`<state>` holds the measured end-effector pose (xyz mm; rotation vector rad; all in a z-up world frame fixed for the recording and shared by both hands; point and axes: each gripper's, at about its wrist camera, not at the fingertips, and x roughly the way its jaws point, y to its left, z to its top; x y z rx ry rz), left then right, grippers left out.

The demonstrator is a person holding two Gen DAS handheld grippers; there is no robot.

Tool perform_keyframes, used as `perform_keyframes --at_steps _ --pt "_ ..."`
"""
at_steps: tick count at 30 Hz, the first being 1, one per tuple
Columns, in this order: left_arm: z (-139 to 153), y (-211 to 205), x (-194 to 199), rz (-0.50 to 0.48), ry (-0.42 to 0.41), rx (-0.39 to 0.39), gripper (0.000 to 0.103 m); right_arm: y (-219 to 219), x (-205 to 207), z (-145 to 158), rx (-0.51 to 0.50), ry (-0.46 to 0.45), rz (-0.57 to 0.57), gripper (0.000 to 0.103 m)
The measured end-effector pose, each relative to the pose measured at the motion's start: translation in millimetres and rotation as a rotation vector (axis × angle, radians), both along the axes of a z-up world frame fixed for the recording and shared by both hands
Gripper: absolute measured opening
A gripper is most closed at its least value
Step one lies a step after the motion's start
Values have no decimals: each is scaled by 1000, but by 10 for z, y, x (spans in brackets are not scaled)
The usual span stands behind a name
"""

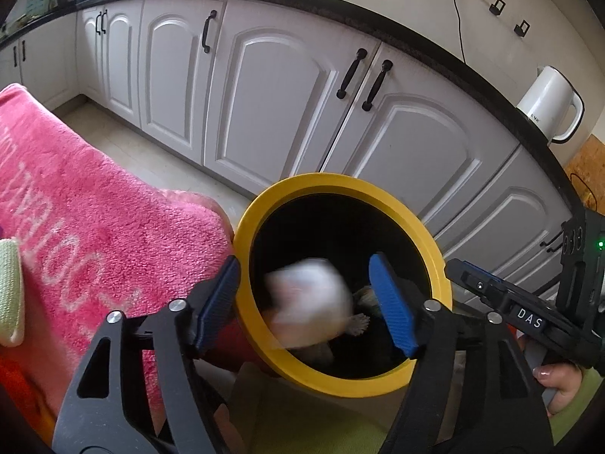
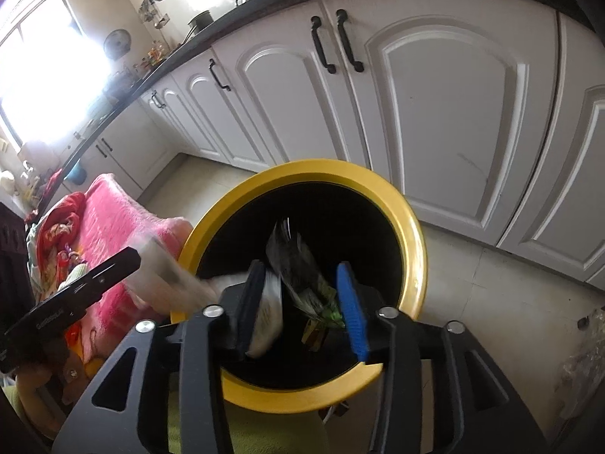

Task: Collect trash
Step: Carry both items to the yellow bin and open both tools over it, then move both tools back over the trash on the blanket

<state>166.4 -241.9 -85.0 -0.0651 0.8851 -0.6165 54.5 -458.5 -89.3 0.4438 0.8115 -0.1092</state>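
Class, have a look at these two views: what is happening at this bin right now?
A person holds a gripper in each hand above a yellow-rimmed bin on a kitchen floor. The left gripper is open, with a blurred white wad in mid-fall between its fingers. The right gripper is open too, with a dark wrapper dropping into the bin. A pink towel lies alongside.

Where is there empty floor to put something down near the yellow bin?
Bare floor lies between the yellow bin and the white cabinets, and more runs along the cabinets past the pink towel. It is crowded over the bin's mouth: both the left gripper and right gripper hang open there, trash dropping in.
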Motion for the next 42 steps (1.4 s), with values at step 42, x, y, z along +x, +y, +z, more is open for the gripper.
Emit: perform_keyframes --at_steps 42 --pt "926 1748 -494 409 -309 -82 92 1391 -151 630 -250 -288 317 76"
